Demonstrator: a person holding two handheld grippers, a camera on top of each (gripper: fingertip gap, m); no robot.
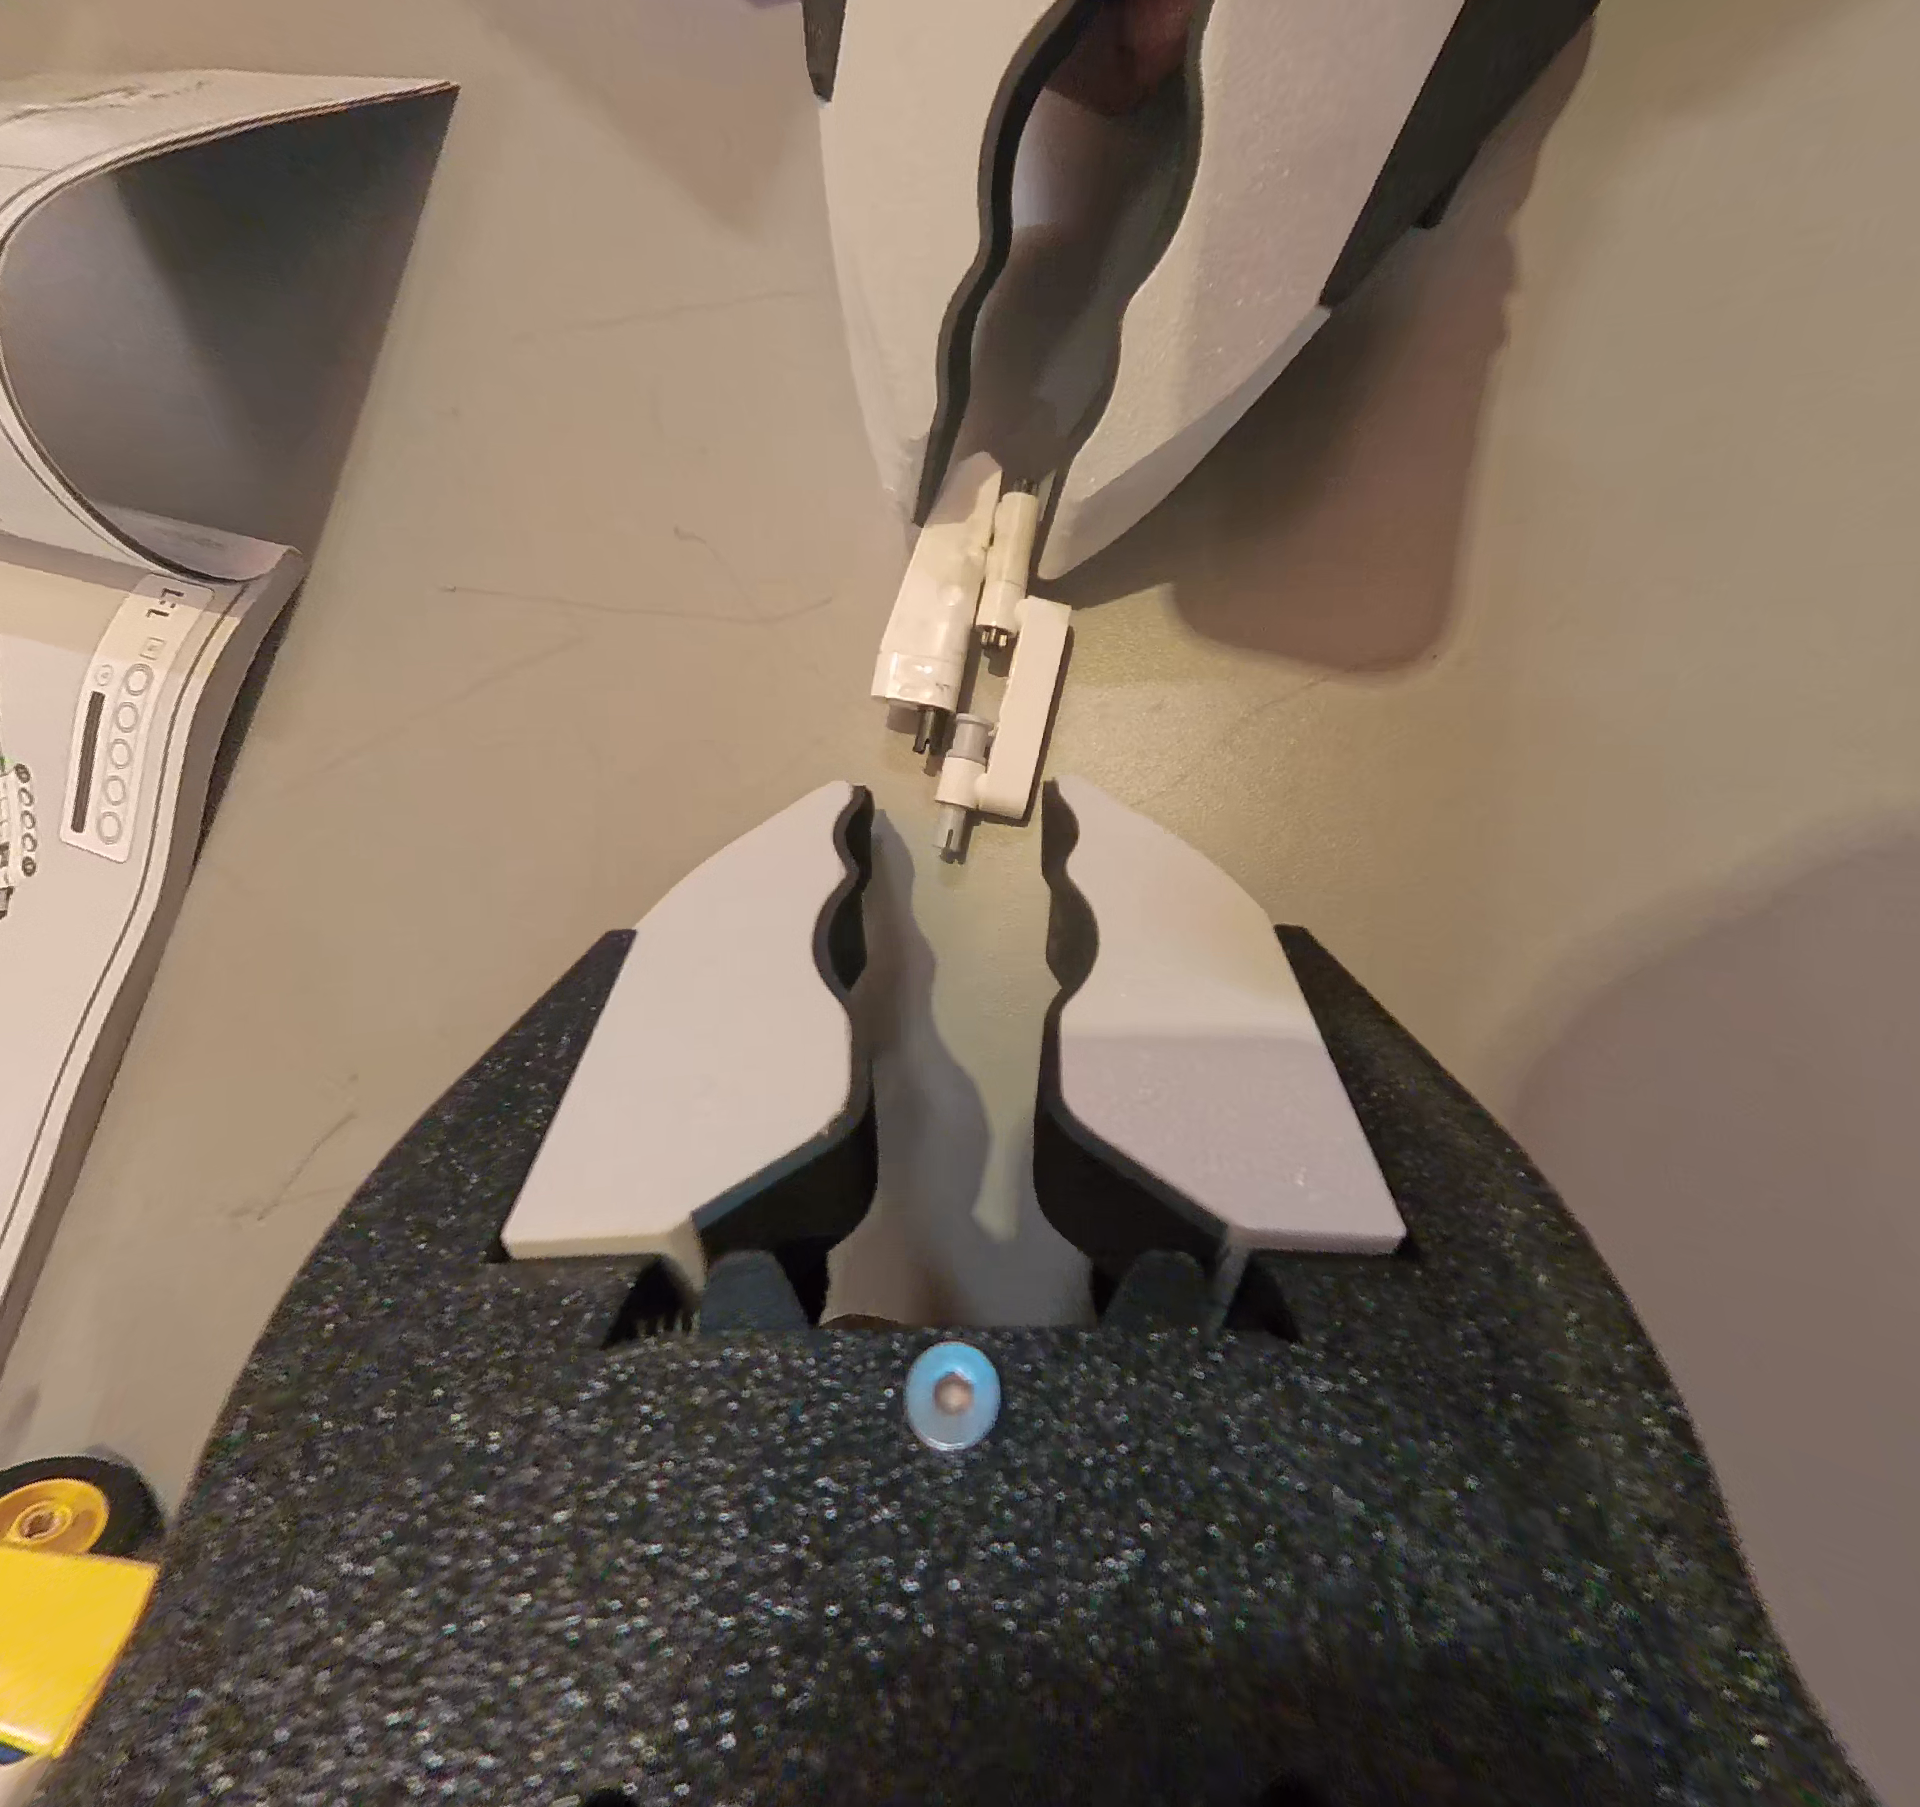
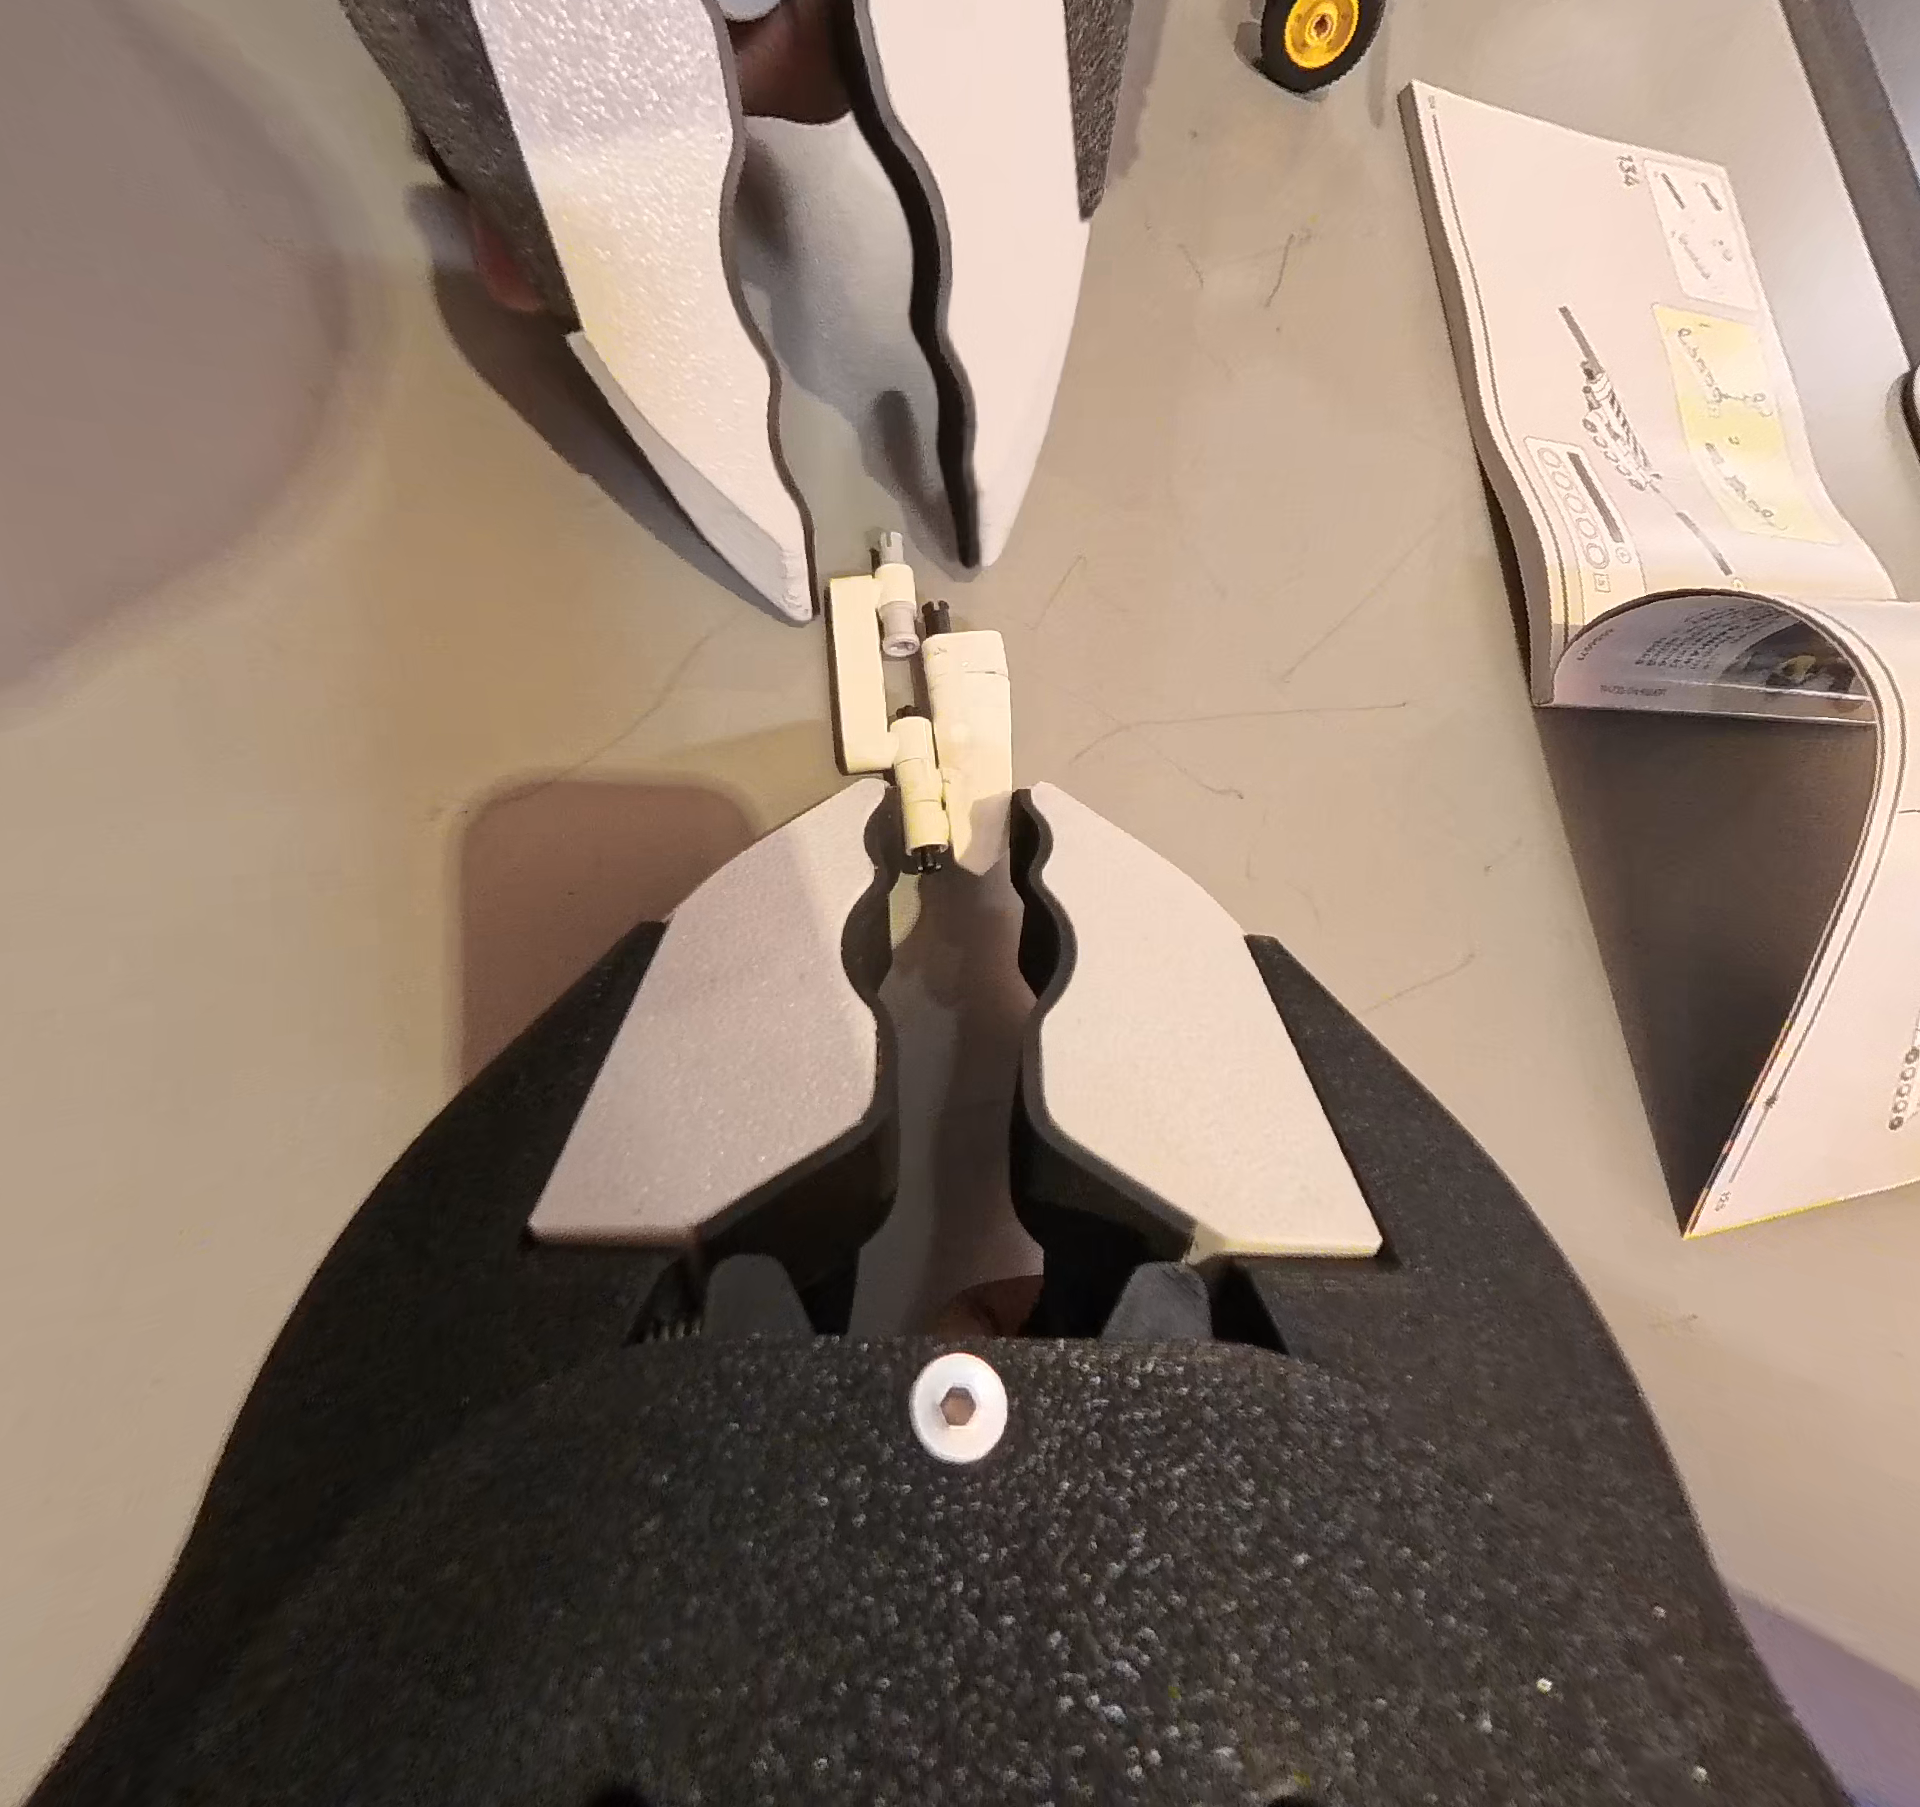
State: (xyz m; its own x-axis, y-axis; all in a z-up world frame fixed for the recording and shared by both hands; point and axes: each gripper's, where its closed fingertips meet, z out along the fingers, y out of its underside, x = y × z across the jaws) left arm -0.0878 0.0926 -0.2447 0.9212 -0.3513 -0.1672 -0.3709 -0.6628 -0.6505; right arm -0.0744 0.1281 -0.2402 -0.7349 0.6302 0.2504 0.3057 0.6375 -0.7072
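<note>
Left wrist view: left tool (image 1: 956,801) spread, empty, tips just short of the white brick assembly (image 1: 977,645), whose near grey pin (image 1: 948,827) pokes between them. Right tool (image 1: 992,500) pinches its far end, likely steadying it above the table (image 1: 520,510). Booklet (image 1: 125,718) cut off left.

Right wrist view: right tool (image 2: 956,801) grips the assembly (image 2: 920,708); exact pad contact unclear. Wheel (image 2: 1320,22) far right.

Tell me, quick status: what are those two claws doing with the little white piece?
Right gripper clamps white brick assembly at one end. Left gripper open, just short of its grey pin. Open booklet lies off to the side.
</note>
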